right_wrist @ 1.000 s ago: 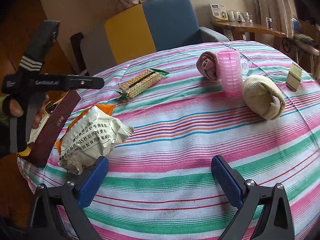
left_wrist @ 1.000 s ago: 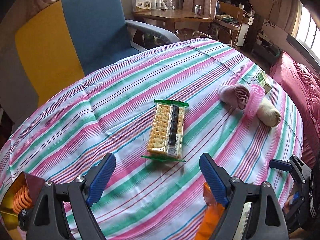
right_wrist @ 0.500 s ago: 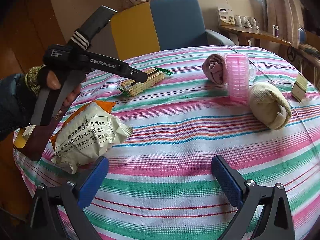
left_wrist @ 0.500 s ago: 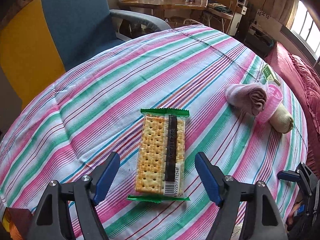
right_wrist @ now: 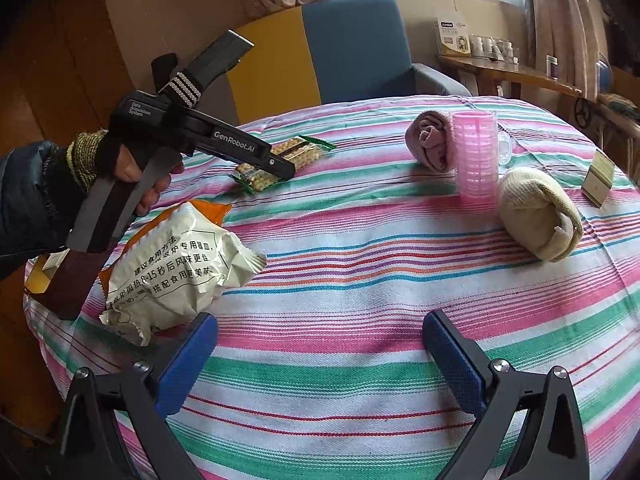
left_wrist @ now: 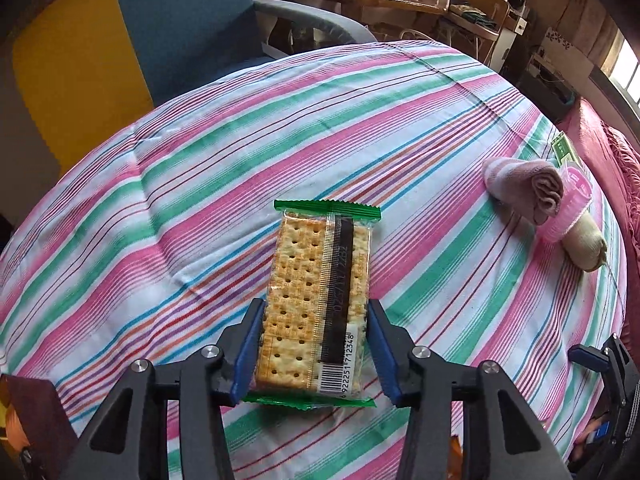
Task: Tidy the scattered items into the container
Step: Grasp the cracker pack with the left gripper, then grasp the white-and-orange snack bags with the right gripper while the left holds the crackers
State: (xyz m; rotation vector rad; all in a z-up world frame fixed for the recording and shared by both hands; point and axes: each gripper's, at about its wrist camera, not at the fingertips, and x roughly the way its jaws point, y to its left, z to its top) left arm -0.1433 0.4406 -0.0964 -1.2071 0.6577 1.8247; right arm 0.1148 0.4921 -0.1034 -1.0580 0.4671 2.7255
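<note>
**Left claw closes on the cracker packet**

The left claw has just been closing, and its blue pads now sit against the long sides of the cracker packet at its near end, gripping it. The packet lies flat on the striped surface, its barcode end toward 6 o'clock in the left wrist view and its green sealed edge toward 12 o'clock. From the right wrist view the same packet shows at about 11 o'clock, partly hidden behind the black body of the left claw, which a hand in a fingerless glove holds by the grip.

The right claw stands wide open above the cloth with nothing between its pads. Just beside its left pad, at 9 o'clock, lies a white and orange snack bag printed with Chinese text. Farther left, at the edge of the surface, a dark red box shows under the hand; whether it is the container cannot be told.

At 1 o'clock in the right wrist view a rolled mauve cloth touches a pink ribbed cup, and a cream sock roll sits just beside the cup toward 3 o'clock. A small card box stands near the far right edge. A blue and yellow armchair stands behind the surface at 12 o'clock.
</note>
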